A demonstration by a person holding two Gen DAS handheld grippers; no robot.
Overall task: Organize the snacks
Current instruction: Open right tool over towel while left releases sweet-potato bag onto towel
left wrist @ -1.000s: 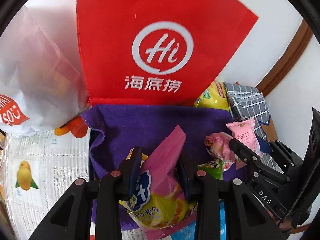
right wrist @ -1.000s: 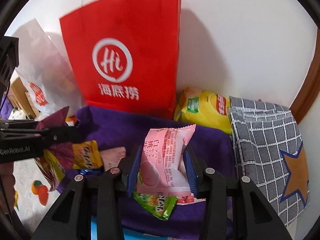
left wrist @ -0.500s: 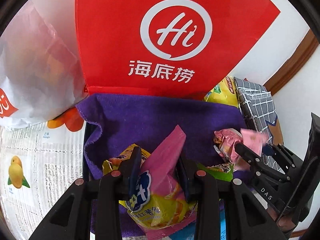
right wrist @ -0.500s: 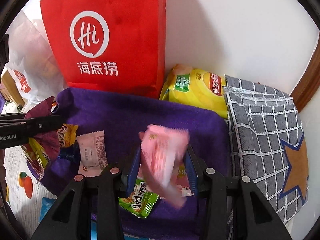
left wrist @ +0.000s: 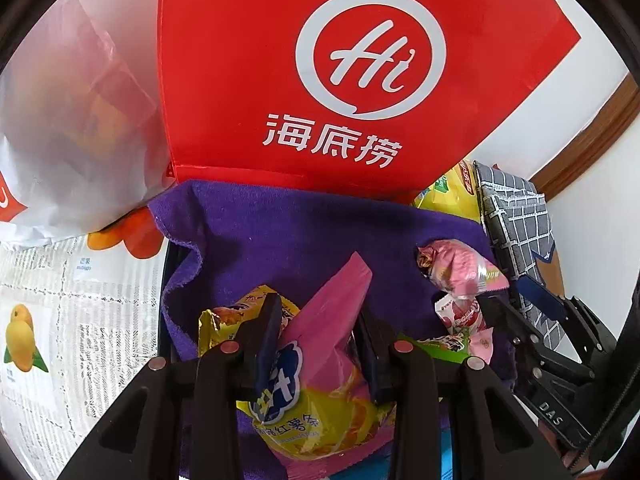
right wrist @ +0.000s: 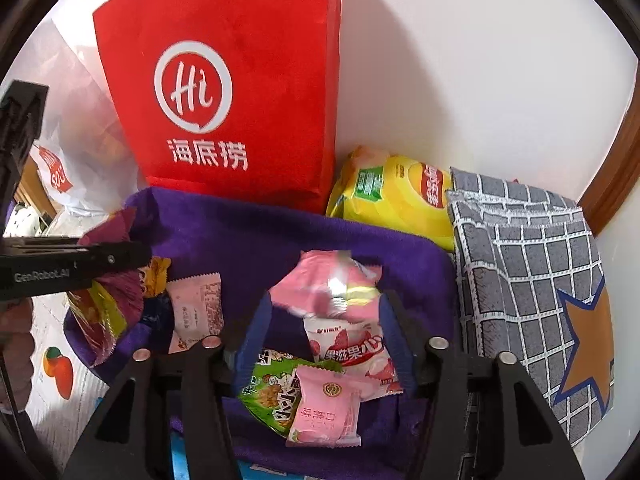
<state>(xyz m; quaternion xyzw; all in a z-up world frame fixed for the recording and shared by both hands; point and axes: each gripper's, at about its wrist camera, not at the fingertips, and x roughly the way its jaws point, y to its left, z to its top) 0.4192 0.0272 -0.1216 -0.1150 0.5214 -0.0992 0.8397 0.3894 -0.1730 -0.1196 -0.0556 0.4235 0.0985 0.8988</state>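
My left gripper (left wrist: pixel 318 340) is shut on a pink-and-yellow sweet potato snack bag (left wrist: pixel 316 376), held over the purple cloth (left wrist: pixel 288 240); it also shows in the right wrist view (right wrist: pixel 108 296). My right gripper (right wrist: pixel 324 332) is open over a pile of small packets: a blurred pink packet (right wrist: pixel 328 284) between the fingers, a strawberry packet (right wrist: pixel 352 352), a green packet (right wrist: pixel 272 396) and a pink peach packet (right wrist: pixel 324 412). A yellow packet (left wrist: pixel 236 312) lies under the left gripper. A pale pink packet (right wrist: pixel 196 308) lies on the cloth.
A red paper bag (right wrist: pixel 240 92) stands against the wall behind the cloth. A white plastic bag (left wrist: pixel 68 128) is to its left. A yellow chip bag (right wrist: pixel 396 200) and a grey checked cloth (right wrist: pixel 528 280) lie at the right. A fruit-print sheet (left wrist: pixel 60 320) covers the table at left.
My right gripper has opened and let go of the pink peach packet, which now lies on the pile. Both grippers have moved closer to the red bag. The left still holds its bag.
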